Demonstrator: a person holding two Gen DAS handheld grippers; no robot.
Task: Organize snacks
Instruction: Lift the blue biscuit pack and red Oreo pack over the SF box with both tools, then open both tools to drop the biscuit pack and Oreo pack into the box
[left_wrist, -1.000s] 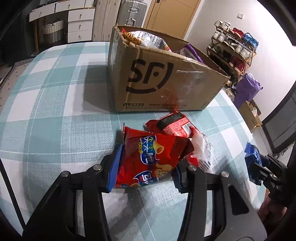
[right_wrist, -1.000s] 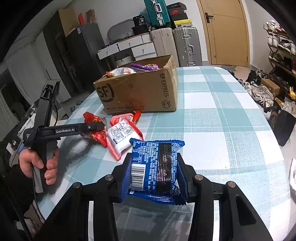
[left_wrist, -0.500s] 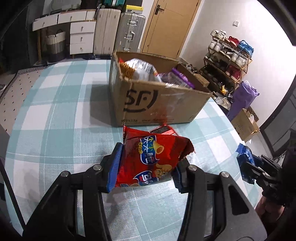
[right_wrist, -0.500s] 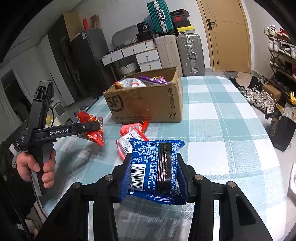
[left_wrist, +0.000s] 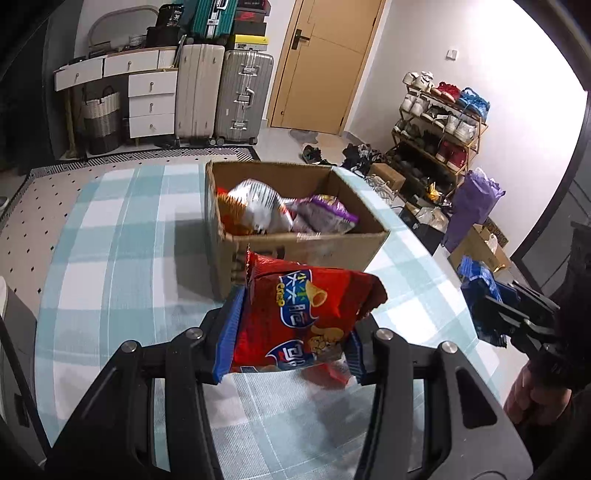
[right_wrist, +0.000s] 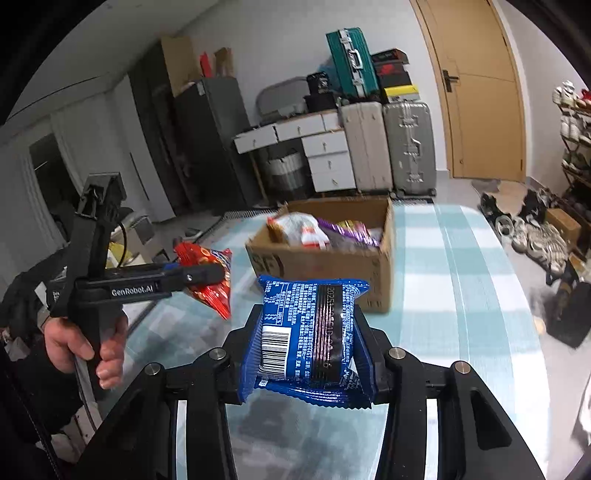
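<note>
My left gripper (left_wrist: 291, 332) is shut on a red crisp bag (left_wrist: 303, 314), held in the air over the checked table. Beyond it an open cardboard box (left_wrist: 314, 254) holds several snack packs. In the right wrist view my right gripper (right_wrist: 310, 339) is shut on a blue snack pack (right_wrist: 306, 332), also lifted above the table, with the box (right_wrist: 332, 266) further back. The left gripper (right_wrist: 207, 275) with its red bag (right_wrist: 207, 280) shows at the left, held by a hand (right_wrist: 85, 343). The blue pack (left_wrist: 476, 291) appears at the right edge of the left wrist view.
The table wears a teal and white checked cloth (left_wrist: 110, 258). A red and white packet (left_wrist: 328, 374) peeks out on the table below the red bag. Suitcases (left_wrist: 221, 96), drawers and a shoe rack (left_wrist: 439, 122) stand beyond the table.
Both grippers have risen with their packs. The box interior now shows from above, and the packet left on the table has dropped almost out of sight.
</note>
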